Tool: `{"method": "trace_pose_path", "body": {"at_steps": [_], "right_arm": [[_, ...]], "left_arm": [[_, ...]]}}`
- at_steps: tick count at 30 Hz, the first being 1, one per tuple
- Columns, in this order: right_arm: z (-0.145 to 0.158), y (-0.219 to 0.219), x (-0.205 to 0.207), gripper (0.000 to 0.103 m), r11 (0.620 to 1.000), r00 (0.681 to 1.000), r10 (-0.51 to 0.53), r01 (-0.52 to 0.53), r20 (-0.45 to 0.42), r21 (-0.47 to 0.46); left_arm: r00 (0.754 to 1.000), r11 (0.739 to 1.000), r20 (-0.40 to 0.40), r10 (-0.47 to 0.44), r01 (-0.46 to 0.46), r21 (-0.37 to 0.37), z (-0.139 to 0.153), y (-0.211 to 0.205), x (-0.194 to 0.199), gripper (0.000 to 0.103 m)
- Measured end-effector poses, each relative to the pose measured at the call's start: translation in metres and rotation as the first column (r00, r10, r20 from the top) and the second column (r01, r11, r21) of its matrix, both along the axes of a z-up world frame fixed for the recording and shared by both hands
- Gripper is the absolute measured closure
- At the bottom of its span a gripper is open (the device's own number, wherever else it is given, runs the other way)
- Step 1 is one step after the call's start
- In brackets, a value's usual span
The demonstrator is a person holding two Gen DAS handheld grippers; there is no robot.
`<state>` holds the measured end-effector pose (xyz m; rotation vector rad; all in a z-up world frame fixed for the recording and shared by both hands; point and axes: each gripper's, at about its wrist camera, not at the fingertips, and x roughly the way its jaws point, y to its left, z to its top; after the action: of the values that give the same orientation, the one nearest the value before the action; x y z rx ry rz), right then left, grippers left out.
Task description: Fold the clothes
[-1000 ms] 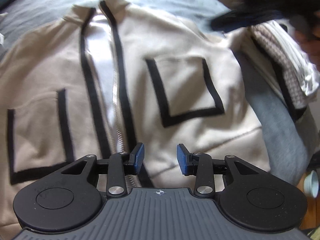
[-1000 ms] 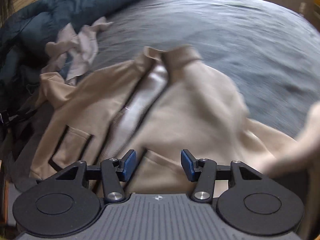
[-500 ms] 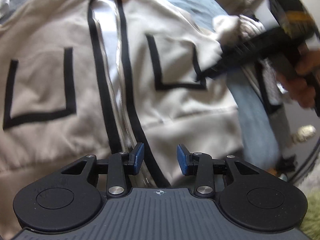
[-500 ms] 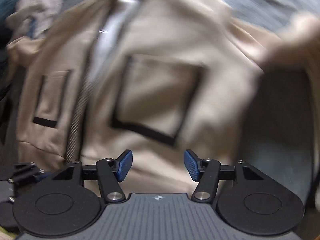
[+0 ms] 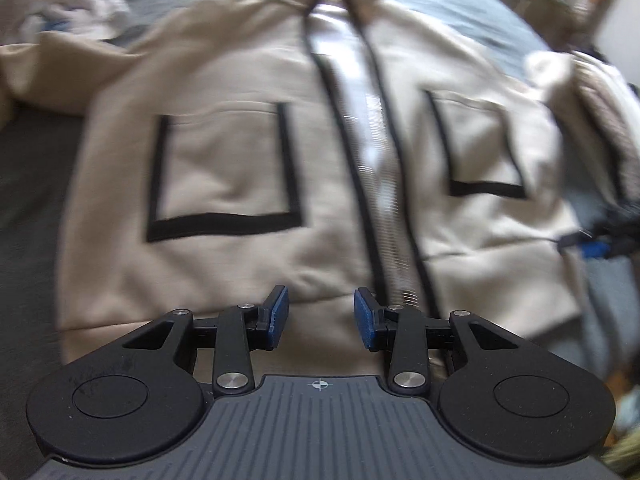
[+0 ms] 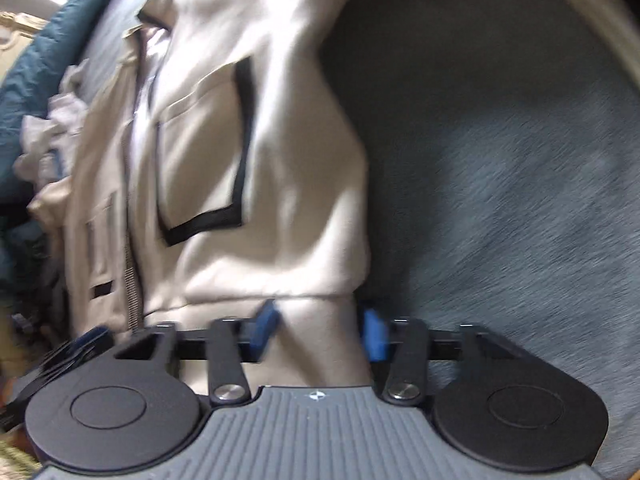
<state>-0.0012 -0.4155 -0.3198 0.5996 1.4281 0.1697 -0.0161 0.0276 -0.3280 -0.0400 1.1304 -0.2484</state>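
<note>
A beige zip jacket (image 5: 240, 160) with black trim and two black-edged chest pockets lies front up on a grey bed cover (image 6: 500, 200). My left gripper (image 5: 321, 314) is open, over the jacket's bottom hem just left of the zip. My right gripper (image 6: 318, 328) is open at the hem's right corner, with the hem fabric (image 6: 324, 340) lying between its blue pads. The right gripper's blue tip also shows in the left wrist view (image 5: 596, 246) at the jacket's right edge. The jacket (image 6: 260, 140) fills the left half of the right wrist view.
Crumpled pale clothes (image 5: 60, 4) lie at the bed's far left. A stack of folded clothes (image 5: 600, 112) sits at the right of the jacket. A teal duvet (image 6: 36, 60) bunches along the left edge in the right wrist view.
My left gripper has shifted left along the hem, across the zip. My right gripper has dropped from above the pocket to the hem's right corner, fabric now between its open pads.
</note>
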Motion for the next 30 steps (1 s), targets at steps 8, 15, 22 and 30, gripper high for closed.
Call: {"method": "trace_pose_path", "body": {"at_steps": [8,15,22,30], "right_arm": [[0.017,0.005,0.007,0.098,0.978,0.983,0.176,-0.181,-0.055,-0.107],[0.030,-0.019,0.003,0.098,0.968,0.970,0.193,-0.213,-0.149,-0.135],[0.023,-0.029,0.000,0.099,0.959,0.949,0.207,-0.245,-0.238,-0.141],[0.021,-0.041,0.000,0.099,0.965,0.945,0.195,-0.232,-0.262,-0.121]], "left_arm": [[0.984,0.981,0.048,0.171,-0.174,0.084,-0.015,-0.010,0.008,0.067],[0.977,0.973,0.062,0.204,-0.209,0.099,-0.018,-0.011,0.005,0.067],[0.979,0.972,0.051,0.199,-0.204,0.117,-0.020,-0.013,0.008,0.067],[0.984,0.975,0.057,0.171,-0.177,0.134,-0.021,-0.016,0.006,0.066]]}}
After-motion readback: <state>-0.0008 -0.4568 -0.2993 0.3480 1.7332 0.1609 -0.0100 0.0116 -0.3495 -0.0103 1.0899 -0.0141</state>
